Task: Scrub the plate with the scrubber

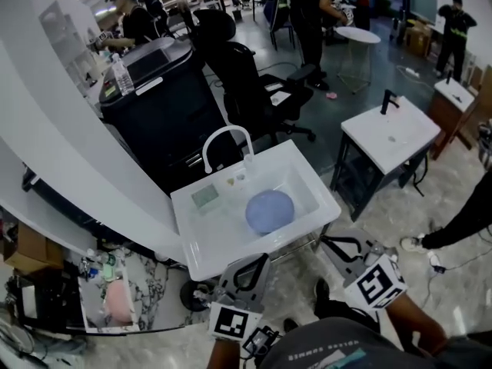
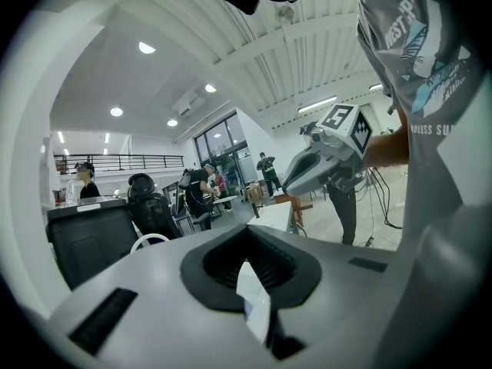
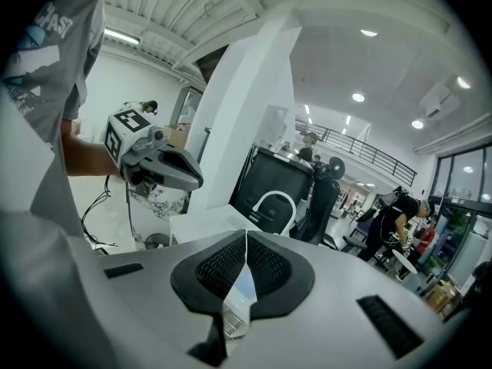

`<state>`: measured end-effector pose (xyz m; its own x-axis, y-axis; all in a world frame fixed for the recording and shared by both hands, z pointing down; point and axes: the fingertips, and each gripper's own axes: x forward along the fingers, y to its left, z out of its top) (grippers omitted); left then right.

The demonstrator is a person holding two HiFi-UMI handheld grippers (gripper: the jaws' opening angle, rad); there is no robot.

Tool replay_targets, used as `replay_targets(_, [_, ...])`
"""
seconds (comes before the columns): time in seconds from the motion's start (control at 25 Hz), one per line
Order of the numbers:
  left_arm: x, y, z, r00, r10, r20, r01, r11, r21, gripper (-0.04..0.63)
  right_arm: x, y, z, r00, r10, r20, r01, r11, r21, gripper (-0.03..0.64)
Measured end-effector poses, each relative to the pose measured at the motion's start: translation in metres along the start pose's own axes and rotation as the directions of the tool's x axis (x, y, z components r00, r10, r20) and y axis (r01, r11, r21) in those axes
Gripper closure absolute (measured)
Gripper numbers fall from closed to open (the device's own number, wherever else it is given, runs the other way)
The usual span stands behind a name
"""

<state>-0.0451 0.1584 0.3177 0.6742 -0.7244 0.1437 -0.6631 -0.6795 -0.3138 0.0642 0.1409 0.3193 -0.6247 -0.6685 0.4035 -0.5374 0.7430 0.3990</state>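
Blue and round, the plate [image 1: 270, 211] lies flat in the basin of a white sink [image 1: 231, 249], toward its right side; being a disc, it has no long axis. A pale green scrubber [image 1: 206, 197], a flat rectangle, lies on the sink's left ledge, its sides roughly square with the sink's edges, apart from the plate. A white arched tap [image 1: 227, 133] stands at the back rim, with small bits beside its foot that I cannot make out.

Both tools hang short of the sink's near rim. The left gripper [image 1: 260, 261] has its jaws together with nothing between them; the right gripper [image 1: 332, 243] likewise has its jaws together and empty. Each carries a cube with square black-and-white markers.

Print on the person's grey shirt [image 2: 415, 52] shows only in fragments, too broken to read whole.

Pale marbled floor [image 1: 384, 215] lies round the sink, darker farther off. A black chair [image 1: 238, 75] stands behind, a bottle [image 1: 121, 75] sits on a dark cabinet, and a second sink [image 1: 369, 133] stands to the right. People stand about the hall.
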Motion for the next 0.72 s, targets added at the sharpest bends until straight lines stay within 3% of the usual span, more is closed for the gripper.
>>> replay_targets(0.72, [0.111,0.055,-0.008,0.981,0.163,-0.104,-0.167,0.986,-0.022,0.594,0.08,-0.114,-0.03,0.98,0.185,0.078,-0.182,0.982,-0.042,0.586])
